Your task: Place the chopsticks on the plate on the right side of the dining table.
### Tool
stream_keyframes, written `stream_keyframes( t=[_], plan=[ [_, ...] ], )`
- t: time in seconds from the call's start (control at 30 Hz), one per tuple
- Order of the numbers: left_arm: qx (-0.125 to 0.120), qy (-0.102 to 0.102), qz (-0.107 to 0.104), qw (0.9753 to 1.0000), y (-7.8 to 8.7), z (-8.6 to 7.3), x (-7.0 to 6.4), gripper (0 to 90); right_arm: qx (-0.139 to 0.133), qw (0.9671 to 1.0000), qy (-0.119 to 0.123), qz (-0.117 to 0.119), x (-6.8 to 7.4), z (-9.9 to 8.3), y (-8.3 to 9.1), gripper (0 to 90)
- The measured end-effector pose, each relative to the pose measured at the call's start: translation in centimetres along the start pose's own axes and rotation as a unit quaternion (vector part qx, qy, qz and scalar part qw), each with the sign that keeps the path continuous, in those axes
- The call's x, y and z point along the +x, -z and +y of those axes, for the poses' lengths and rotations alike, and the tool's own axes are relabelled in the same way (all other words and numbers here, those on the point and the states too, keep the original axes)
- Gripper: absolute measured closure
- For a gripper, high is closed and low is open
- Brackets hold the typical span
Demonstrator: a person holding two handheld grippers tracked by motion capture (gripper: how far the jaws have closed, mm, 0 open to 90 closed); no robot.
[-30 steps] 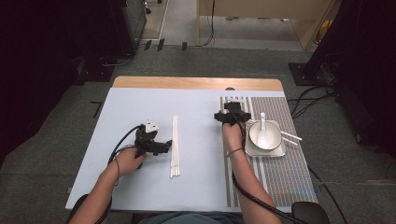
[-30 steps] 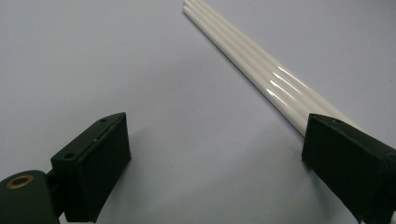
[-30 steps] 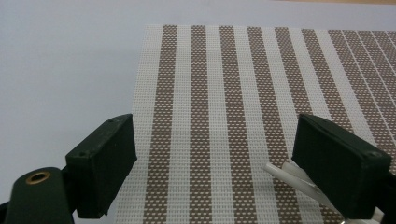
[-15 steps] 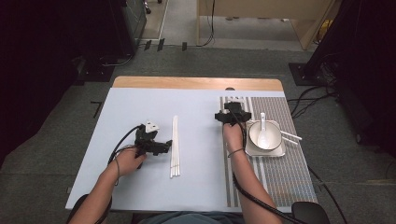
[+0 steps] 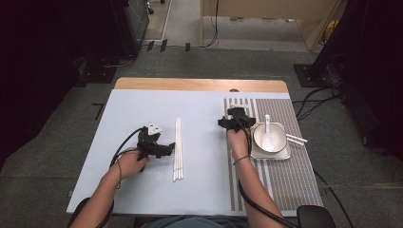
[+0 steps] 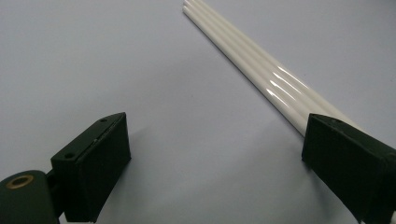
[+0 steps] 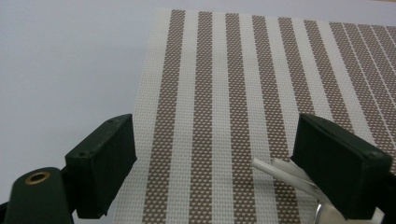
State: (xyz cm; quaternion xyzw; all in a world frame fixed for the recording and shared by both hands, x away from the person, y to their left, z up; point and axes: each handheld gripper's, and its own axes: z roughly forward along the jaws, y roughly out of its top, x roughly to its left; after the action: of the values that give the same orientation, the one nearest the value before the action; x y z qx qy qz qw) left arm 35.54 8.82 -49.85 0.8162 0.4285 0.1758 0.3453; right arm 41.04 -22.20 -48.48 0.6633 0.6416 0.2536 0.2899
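Observation:
Several long white chopsticks (image 5: 177, 149) lie side by side in the middle of the pale blue table (image 5: 142, 109). My left gripper (image 5: 165, 149) rests just left of them, open and empty. In the left gripper view the chopsticks (image 6: 261, 77) run diagonally and pass under the right jaw, and the gripper (image 6: 215, 158) holds nothing. My right gripper (image 5: 236, 115) hovers open over the left edge of the striped placemat (image 5: 285, 175), just left of a white bowl (image 5: 270, 138). In the right gripper view that gripper (image 7: 212, 158) stands open above the placemat (image 7: 224, 84).
The bowl holds a white spoon (image 5: 267, 129) and sits on a square white plate (image 5: 285, 155). A small white piece (image 5: 296, 139) lies right of the plate. A white edge (image 7: 278, 170) shows by the right jaw. Cables trail from both grippers.

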Motion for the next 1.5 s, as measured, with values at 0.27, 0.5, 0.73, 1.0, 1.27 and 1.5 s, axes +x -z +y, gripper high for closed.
stream_keyframes(
  t=[0.27, 0.5, 0.73, 1.0, 1.27, 1.5],
  plan=[
    [0.0, 0.0, 0.0, 1.0, 0.0, 0.0, 0.0, 7.8, -0.003, 0.9999, 0.012, 0.013, 0.5, -1.0, 1.0, 13.1],
    [0.0, 0.0, 0.0, 1.0, 0.0, 0.0, 0.0, 7.8, -0.008, 0.9995, 0.018, 0.027, 1.1, -1.9, 1.9, 13.2],
    [-0.001, 0.0, 0.0, 1.0, 0.0, 0.0, 0.0, 7.8, -0.012, 0.9988, 0.031, 0.036, 1.3, -2.4, 2.5, 13.3],
    [-0.001, 0.0, 0.0, 1.0, 0.0, 0.0, 0.0, 7.8, -0.02, 0.9972, 0.052, 0.05, 1.7, -3.1, 3.6, 13.5],
    [-0.001, 0.0, 0.0, 1.0, 0.0, 0.0, 0.0, 7.8, -0.019, 0.9961, 0.062, 0.06, 1.8, -3.5, 4.0, 13.5],
    [-0.001, 0.0, 0.0, 1.0, 0.0, 0.0, 0.0, 7.8, -0.029, 0.995, 0.068, 0.067, 1.8, -3.4, 4.3, 13.4]
  ],
)
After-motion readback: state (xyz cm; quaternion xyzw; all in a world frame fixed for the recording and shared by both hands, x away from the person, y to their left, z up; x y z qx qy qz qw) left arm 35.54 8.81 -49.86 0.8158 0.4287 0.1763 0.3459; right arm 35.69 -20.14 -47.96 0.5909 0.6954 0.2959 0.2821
